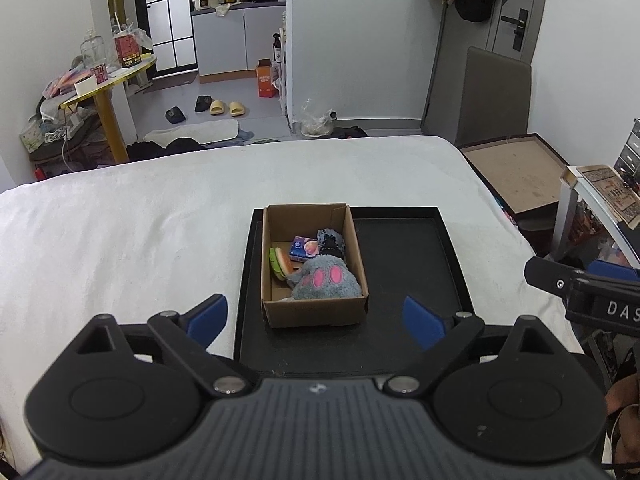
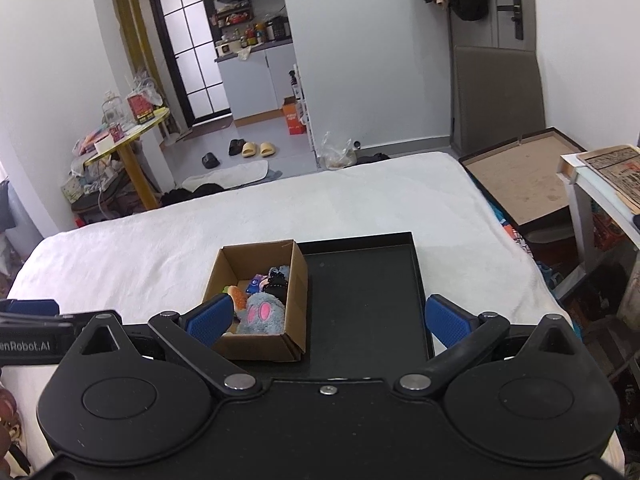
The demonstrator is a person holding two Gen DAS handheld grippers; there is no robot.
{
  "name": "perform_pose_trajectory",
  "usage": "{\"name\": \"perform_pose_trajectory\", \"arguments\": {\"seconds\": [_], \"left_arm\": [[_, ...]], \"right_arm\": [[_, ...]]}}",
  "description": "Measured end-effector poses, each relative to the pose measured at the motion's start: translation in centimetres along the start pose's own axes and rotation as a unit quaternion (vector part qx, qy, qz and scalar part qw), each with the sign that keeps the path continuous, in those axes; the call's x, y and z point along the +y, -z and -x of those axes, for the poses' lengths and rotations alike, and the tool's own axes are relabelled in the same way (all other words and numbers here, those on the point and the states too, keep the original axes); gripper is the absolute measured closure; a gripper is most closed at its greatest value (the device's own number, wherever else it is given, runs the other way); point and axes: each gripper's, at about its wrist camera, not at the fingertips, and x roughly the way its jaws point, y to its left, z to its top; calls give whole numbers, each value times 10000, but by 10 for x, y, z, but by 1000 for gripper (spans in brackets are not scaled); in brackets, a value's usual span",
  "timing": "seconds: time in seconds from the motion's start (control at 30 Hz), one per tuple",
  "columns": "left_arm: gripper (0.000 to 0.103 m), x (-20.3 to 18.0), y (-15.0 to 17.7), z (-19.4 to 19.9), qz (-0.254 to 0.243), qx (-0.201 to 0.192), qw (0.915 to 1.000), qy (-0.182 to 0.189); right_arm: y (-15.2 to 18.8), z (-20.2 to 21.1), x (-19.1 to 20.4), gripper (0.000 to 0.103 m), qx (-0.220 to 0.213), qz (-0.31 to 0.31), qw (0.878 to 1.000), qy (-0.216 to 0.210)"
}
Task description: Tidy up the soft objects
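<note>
Plush [image 1: 326,280]: grey, fuzzy, rounded, with two pink oval patches; it lies in the near end of the box, against the near wall.
Burger toy [image 1: 280,264]: soft-looking, green and tan layers, standing on edge against the box's left wall, just beside the plush.
Packet [image 1: 304,249]: small, purple-blue, printed, lying flat behind the plush; its print is too small to read.
Dark bundle [image 1: 331,242]: black and grey, in the far right corner of the box; what it is cannot be told.
Box [image 1: 314,312]: open brown corrugated cardboard, rectangular, sitting in the left part of the tray.
Tray [image 1: 408,256]: black, shallow, rectangular, raised rim; its right part is bare, and its near edge is hidden by the gripper body.
Bed [image 1: 132,216]: white, nubbly cover under the tray.
Left gripper [image 1: 316,322]: black body, blue ribbed pads; fingers wide apart with nothing between them, tilted down toward the box from the near side, touching nothing.
Right gripper [image 2: 330,318]: same build; fingers spread wide and empty, angled down over the tray. In its own view the left pad [image 2: 210,318] overlaps the box's near corner; whether it touches cannot be told.
Cut off: in the left view only the right gripper's tip shows at the right edge.
</note>
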Motion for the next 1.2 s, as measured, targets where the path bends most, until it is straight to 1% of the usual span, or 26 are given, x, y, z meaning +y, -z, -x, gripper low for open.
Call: {"name": "perform_pose_trajectory", "arguments": {"seconds": [0.17, 0.3, 0.43, 0.5, 0.57, 0.73, 0.93, 1.2], "left_arm": [[9, -5, 10, 12, -92, -80, 9999, -31], [9, -5, 17, 20, -84, -71, 9999, 55], [9, -8, 22, 27, -186, -70, 9998, 88], [9, -10, 25, 30, -229, -95, 9997, 93], [9, -10, 27, 33, -228, -120, 9996, 97], [9, -9, 32, 40, -136, -184, 9997, 117], [9, -5, 34, 47, -77, -201, 9997, 116], [9, -1, 39, 51, -31, -220, 9997, 80]], "right_arm": [[8, 11, 1, 0, -52, 24, 10000, 78], [13, 21, 0, 0, -95, -17, 9999, 101], [15, 29, 1, 0, -81, 29, 9998, 194], [16, 34, -1, 0, -84, -35, 9999, 145], [17, 36, -3, 0, -93, -103, 9998, 104], [23, 41, -5, 0, -114, -75, 9996, 246], [28, 47, 1, 0, -135, 27, 9998, 114], [31, 52, 12, 0, -181, 189, 9996, 81]]}}
